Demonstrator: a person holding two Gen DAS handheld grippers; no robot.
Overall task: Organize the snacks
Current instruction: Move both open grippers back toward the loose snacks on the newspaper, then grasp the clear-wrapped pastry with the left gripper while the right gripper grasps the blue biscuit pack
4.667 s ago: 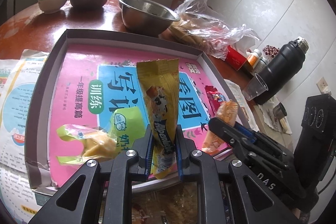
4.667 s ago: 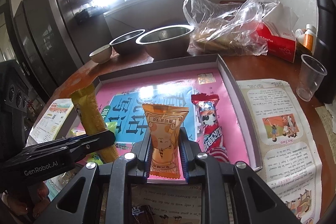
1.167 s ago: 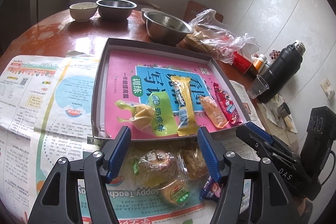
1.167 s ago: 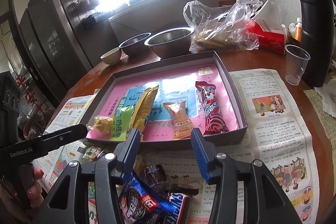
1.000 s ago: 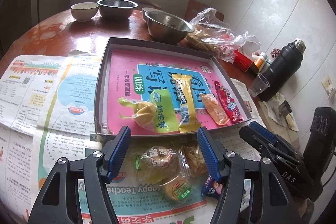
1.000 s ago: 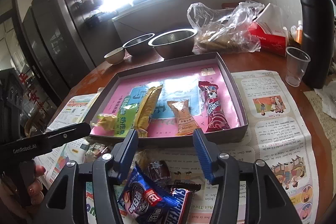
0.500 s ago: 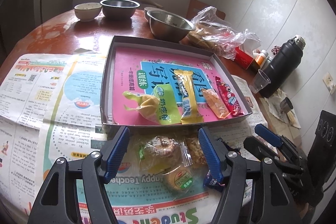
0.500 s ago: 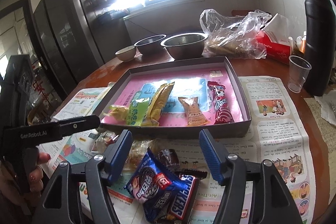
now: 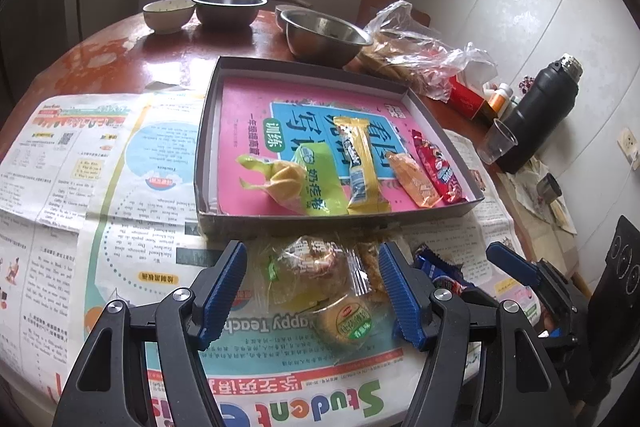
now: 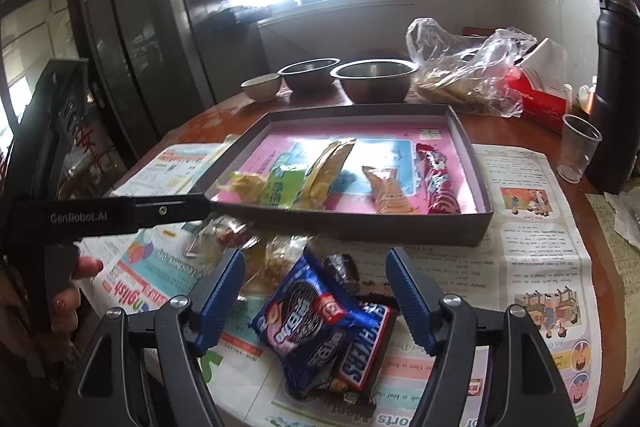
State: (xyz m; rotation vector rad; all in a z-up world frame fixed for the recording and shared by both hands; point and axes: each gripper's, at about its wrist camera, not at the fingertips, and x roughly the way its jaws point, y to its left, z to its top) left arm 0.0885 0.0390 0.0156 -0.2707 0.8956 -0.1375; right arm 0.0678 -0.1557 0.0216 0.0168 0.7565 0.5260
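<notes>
both tools are held wide and empty: the left gripper [image 9: 312,291] above the clear-wrapped pastry [image 9: 316,267], the right gripper [image 10: 314,297] above the blue cookie pack [image 10: 308,311]; five snacks are already laid in the tray [image 9: 340,221]; since the loose packets overlap on the newspaper [image 9: 100,195], two could be pinched together, or slick film could be lost.

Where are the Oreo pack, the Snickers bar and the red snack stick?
Oreo pack [image 10: 310,311], right wrist view, middle of its blue wrapper.
Snickers bar [image 10: 366,347], right wrist view, on its white lettering.
Red snack stick [image 9: 438,169], left wrist view, middle of the wrapper, inside the tray.
</notes>
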